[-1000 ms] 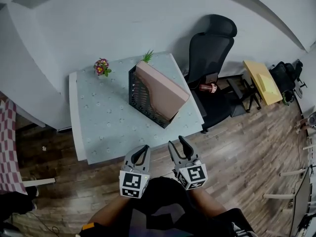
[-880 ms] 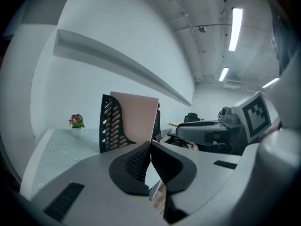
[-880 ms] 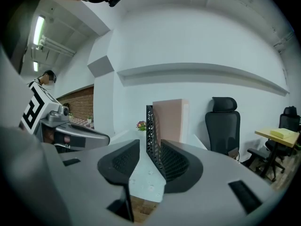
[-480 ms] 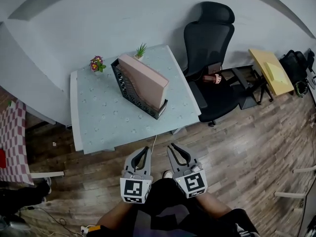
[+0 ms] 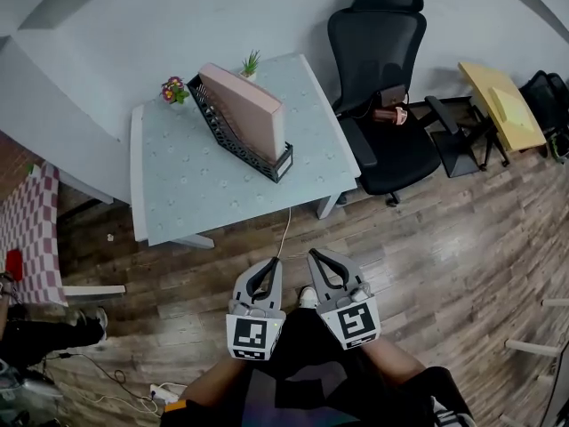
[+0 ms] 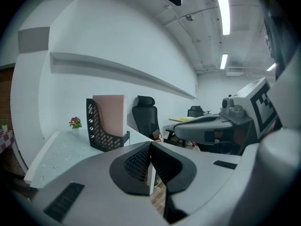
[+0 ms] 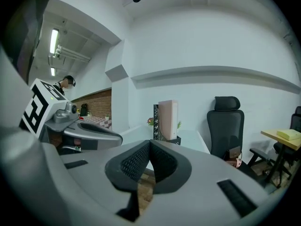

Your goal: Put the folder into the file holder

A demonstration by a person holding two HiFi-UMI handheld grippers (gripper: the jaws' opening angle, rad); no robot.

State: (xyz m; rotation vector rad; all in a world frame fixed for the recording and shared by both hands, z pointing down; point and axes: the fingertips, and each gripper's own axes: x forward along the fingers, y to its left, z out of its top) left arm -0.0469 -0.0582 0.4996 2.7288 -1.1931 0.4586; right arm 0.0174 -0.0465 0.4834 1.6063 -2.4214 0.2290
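A pink folder (image 5: 244, 105) stands upright inside the black mesh file holder (image 5: 233, 139) on the pale table (image 5: 178, 194). Both grippers hang low in front of my body over the wooden floor, well short of the table. My left gripper (image 5: 271, 265) is shut with nothing in it, and so is my right gripper (image 5: 316, 258). In the left gripper view its tips (image 6: 150, 145) meet, with the folder (image 6: 110, 114) and the holder (image 6: 94, 132) far ahead. In the right gripper view the jaws (image 7: 150, 142) are closed and the folder (image 7: 168, 119) stands far off.
A small flower pot (image 5: 173, 90) and a green plant (image 5: 251, 63) stand at the table's far edge. A black office chair (image 5: 378, 60) sits right of the table, a yellow side table (image 5: 502, 105) beyond it. A checkered cloth (image 5: 27, 229) lies far left.
The table with the folder and holder has drawn farther away in the head view as I backed off. My right gripper's jaws have closed; the left stayed shut.
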